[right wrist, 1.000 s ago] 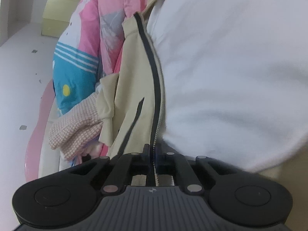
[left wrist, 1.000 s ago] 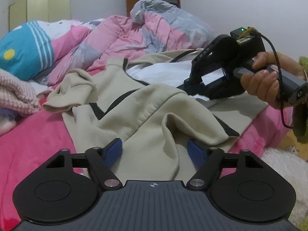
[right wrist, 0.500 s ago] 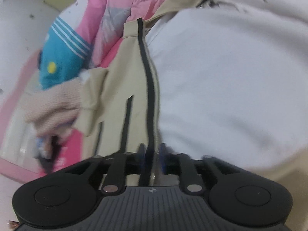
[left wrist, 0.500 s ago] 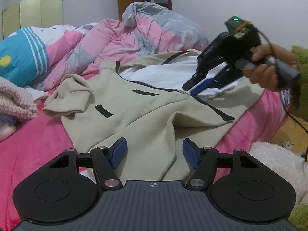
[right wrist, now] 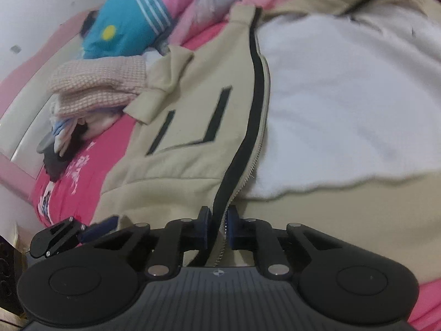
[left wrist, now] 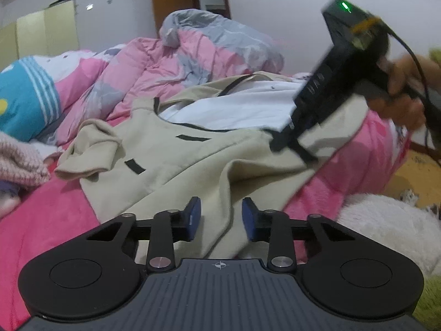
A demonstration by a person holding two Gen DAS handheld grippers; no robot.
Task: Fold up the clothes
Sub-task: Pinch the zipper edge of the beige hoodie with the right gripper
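The beige jacket (left wrist: 193,160) lies spread on the pink bed (left wrist: 41,220). My right gripper (right wrist: 219,229) pinches its zipper edge (right wrist: 248,138); my left gripper (left wrist: 220,218) gapes apart, hem fabric between its fingers.

Home bedroom: bed (left wrist: 55,212), quilt (left wrist: 193,55)

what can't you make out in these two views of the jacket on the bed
- Jacket right half: in the right wrist view it runs off the right edge; in the left wrist view the right gripper body covers it.
- Jacket hem: the left gripper body hides it in the left wrist view.
- Hand: motion-blurred and cut by the right edge in the left wrist view.
- Dark things beside the folded pink cloth: blurred in the right wrist view.
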